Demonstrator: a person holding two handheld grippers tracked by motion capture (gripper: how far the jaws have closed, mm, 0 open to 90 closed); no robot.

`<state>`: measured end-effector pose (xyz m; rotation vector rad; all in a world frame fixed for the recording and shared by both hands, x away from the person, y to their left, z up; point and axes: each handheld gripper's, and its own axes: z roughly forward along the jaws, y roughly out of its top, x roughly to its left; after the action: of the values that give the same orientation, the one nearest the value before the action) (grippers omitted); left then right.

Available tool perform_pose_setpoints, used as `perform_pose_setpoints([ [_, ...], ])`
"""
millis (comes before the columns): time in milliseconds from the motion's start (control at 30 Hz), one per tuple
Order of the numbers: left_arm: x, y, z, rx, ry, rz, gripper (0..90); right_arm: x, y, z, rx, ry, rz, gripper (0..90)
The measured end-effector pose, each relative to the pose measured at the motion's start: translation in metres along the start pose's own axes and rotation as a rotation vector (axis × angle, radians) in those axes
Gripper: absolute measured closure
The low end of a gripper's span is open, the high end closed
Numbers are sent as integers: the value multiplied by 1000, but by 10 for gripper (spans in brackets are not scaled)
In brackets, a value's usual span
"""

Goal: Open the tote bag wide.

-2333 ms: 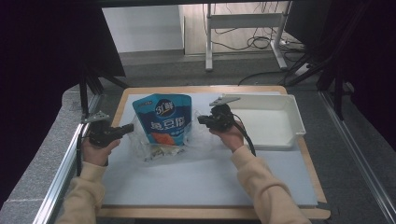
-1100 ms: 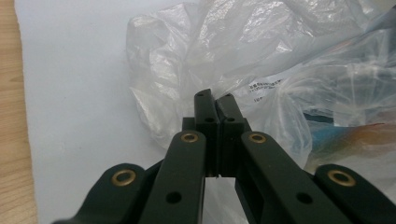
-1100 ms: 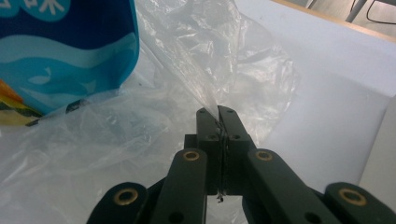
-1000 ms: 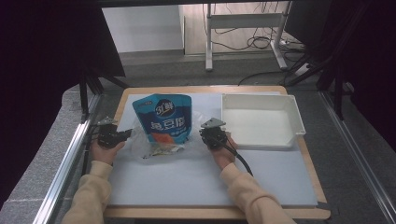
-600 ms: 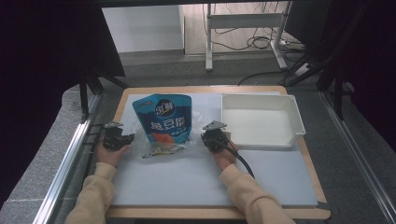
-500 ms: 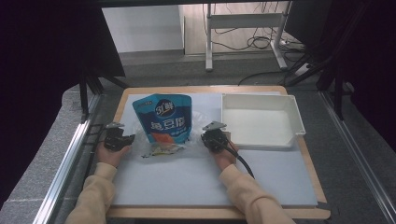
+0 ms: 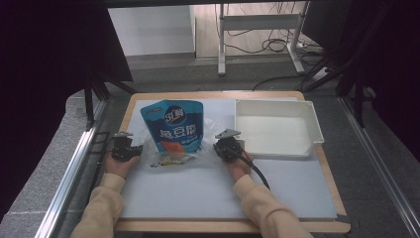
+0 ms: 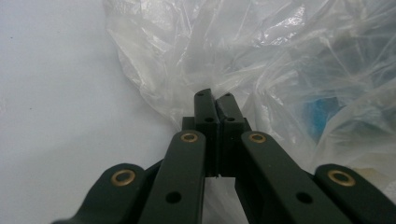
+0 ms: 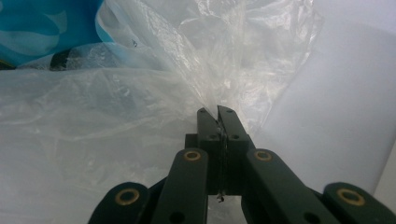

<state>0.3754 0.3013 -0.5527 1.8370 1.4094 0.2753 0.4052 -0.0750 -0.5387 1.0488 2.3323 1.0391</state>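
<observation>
A blue snack pouch (image 7: 173, 125) lies on the white mat, its lower half inside a crumpled clear plastic bag (image 7: 171, 157). My left gripper (image 7: 134, 149) sits at the bag's left edge. In the left gripper view its jaws (image 8: 215, 95) are shut, pinching the clear film (image 8: 280, 56), and a patch of the blue pouch (image 8: 322, 112) shows through. My right gripper (image 7: 219, 148) holds the bag's right edge. In the right gripper view its jaws (image 9: 217, 111) are shut on a fold of the film (image 9: 116, 102), with the pouch (image 9: 42, 28) at the upper left.
A white rectangular tray (image 7: 311, 126) stands at the back right of the table, just beyond my right gripper. The white mat (image 7: 208, 193) covers the wooden tabletop (image 7: 332, 196). Metal rails run along the left side, and a dark floor lies beyond the table.
Both grippers have come down and toward the near side since the earliest frame, keeping hold of the bag's edges. In the last second the left one sank a little more. The right one stayed put.
</observation>
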Motion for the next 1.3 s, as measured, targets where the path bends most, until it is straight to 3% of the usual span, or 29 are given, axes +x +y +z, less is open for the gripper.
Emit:
perform_pose_setpoints([
  [167,0,0,-1,-5,0,1,882,0,0,0,-1,-2,-5,878],
  [333,1,1,-6,-23,-5,3,823,2,0,-1,-3,0,-6,805],
  [433,2,2,-10,-49,-18,4,740,3,-1,-3,-8,6,5,738],
  [567,2,6,-20,-104,-17,-8,529,7,1,-9,-23,11,3,661],
  [667,2,9,-30,-151,-18,-10,438,10,4,-17,-50,16,4,618],
  [767,3,12,-40,-199,-30,-25,368,10,6,-26,-80,23,10,592],
  [1067,3,24,-68,-279,-48,-37,191,6,11,-46,-129,39,30,545],
  [1200,3,29,-76,-295,-52,-52,98,2,10,-51,-139,39,38,542],
  [1300,0,31,-80,-300,-55,-48,94,-1,9,-53,-137,39,41,542],
])
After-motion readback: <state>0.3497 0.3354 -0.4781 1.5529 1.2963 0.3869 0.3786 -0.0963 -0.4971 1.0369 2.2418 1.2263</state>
